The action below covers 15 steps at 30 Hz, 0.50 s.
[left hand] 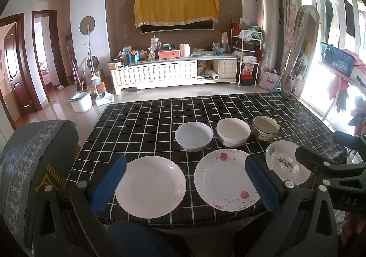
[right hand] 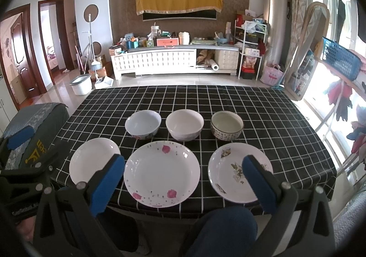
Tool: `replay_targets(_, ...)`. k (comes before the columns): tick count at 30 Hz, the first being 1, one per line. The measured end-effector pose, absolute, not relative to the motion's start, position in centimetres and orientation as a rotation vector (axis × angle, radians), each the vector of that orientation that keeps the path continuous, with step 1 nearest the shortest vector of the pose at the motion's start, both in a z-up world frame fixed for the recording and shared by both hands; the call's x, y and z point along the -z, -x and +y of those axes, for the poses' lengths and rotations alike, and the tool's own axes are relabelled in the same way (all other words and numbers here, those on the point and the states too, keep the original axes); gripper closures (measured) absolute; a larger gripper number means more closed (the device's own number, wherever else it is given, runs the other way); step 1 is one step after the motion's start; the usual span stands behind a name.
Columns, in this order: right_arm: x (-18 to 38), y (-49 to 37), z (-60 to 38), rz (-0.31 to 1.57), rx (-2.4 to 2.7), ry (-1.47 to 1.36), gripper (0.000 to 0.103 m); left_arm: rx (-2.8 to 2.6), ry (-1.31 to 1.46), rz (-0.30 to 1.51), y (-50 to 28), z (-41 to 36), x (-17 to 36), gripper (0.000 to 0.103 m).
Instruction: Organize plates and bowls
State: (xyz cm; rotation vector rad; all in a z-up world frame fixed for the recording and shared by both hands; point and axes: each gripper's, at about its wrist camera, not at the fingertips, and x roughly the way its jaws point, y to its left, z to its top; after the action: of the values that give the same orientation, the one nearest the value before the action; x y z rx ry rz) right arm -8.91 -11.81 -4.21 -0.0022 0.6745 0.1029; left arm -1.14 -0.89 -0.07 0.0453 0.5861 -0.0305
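Here, six round dishes sit upright, mouths upward, on a table (right hand: 263, 105) covered in black cloth with a white grid; being circular, none has a long axis. They form two rows running left to right. The far row holds a pale blue bowl (right hand: 143, 124), a white bowl (right hand: 184, 127) and a patterned bowl (right hand: 226, 125), each apart from its neighbour. The near row, at the table's front edge, holds a plain white plate (right hand: 93, 160), a plate with pink petals (right hand: 161, 173) and a plate with a floral print (right hand: 231, 175). The left gripper (left hand: 185, 184) hangs released, its blue pads wide apart, above the front edge; in its view the plain plate lies between the pads, and the petal plate is partly behind the right pad. The right gripper (right hand: 183, 182) is likewise released and holds nothing; the petal plate lies between its pads, with the floral plate partly behind its right pad. A dark blue trouser leg (right hand: 224, 229) shows below the table edge.
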Motion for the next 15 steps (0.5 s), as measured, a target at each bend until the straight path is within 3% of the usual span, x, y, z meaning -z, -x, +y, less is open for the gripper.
replay_targets(15, 4.23, 8.95, -11.80, 0.675, -0.102, 0.001, 0.000, 0.040, -0.049, 0.587, 1.61, -1.31, -0.06, 0.001)
